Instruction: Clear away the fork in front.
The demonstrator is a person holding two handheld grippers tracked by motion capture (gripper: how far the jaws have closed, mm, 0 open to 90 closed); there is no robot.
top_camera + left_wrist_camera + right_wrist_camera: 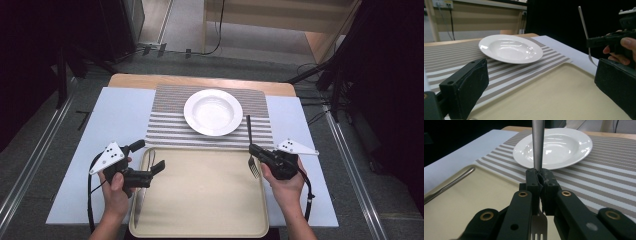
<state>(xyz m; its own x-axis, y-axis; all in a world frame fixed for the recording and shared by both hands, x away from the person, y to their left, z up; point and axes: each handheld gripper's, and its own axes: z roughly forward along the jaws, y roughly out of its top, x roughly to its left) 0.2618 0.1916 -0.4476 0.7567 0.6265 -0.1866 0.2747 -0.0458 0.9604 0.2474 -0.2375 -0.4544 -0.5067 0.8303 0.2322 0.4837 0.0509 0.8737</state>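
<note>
A silver fork (248,131) is pinched at its neck by my shut right gripper (256,150) over the tray's right rim. Its handle points toward the plate and its tines (538,228) hang back toward the hand. In the left gripper view the fork (583,26) stands tilted above the tray's far side. My left gripper (149,156) hovers open over the tray's left rim, jaws wide apart with nothing between them. A white deep plate (213,112) sits on a striped placemat (165,125) beyond the tray. A knife (447,185) lies along the tray's left side.
The beige tray (205,200) lies at the near edge of the table, on a white sheet (117,115) that covers most of the tabletop. Dark stands and cables flank the table on the floor.
</note>
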